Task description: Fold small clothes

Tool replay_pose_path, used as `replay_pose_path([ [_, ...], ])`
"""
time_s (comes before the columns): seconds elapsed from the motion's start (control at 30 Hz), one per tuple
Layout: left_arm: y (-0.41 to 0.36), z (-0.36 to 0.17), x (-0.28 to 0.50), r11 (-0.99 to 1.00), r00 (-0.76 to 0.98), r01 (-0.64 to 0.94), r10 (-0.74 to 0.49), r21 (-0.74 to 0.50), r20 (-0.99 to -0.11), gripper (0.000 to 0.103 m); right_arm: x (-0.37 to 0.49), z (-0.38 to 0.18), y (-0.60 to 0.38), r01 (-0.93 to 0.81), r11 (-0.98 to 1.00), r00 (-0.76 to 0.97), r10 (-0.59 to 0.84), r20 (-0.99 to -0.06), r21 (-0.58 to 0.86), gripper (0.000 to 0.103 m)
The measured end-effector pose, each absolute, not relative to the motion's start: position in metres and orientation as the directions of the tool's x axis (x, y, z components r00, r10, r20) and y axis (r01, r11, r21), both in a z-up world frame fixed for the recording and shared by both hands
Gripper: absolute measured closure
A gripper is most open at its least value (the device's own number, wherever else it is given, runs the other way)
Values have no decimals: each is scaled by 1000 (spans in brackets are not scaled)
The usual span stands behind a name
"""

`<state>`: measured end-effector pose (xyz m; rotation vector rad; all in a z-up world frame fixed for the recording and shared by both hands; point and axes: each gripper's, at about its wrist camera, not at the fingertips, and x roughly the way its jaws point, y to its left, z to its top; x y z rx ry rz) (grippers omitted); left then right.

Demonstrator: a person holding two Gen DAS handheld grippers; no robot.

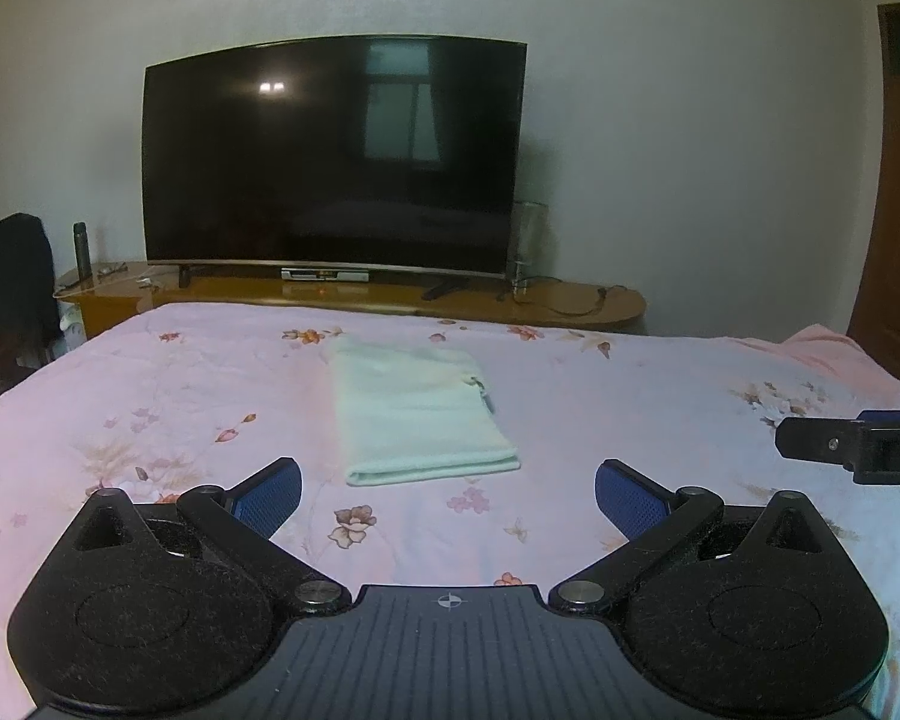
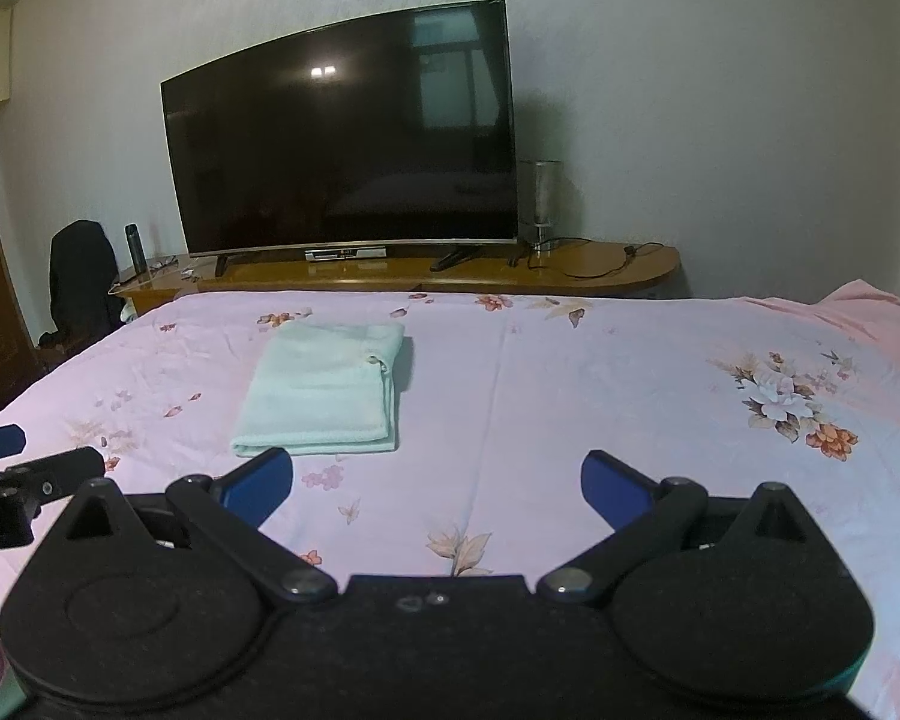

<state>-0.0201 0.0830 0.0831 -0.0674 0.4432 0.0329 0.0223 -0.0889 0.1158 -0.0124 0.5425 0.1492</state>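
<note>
On bed (image 1: 150, 372), folded cloth (image 1: 414, 408) (mint) — untouched

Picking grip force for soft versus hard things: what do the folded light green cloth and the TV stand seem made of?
Folded light green cloth: looks like soft terry or fleece, matte with a fuzzy nap and thick rounded folded edges. TV stand: seemingly wood or wood veneer with a glossy varnish, since the orange-brown top mirrors the things on it.

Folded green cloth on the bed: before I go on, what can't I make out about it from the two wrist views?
- Folded green cloth: layer count and garment type unclear; only the top face shows.
- Small tag at its edge: too small and blurred in either view.
- Right gripper: cut off by the left view's edge.
- Left gripper: cut off by the right view's edge.
</note>
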Motion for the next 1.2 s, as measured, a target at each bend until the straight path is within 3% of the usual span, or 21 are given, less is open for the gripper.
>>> replay_pose_path([
  [1.2, 90, 83, -20, 997, 904, -56, 28, -53, -428, 0, 26, 117, -85, -156, 987, 840, 156, -519, 44, 1],
])
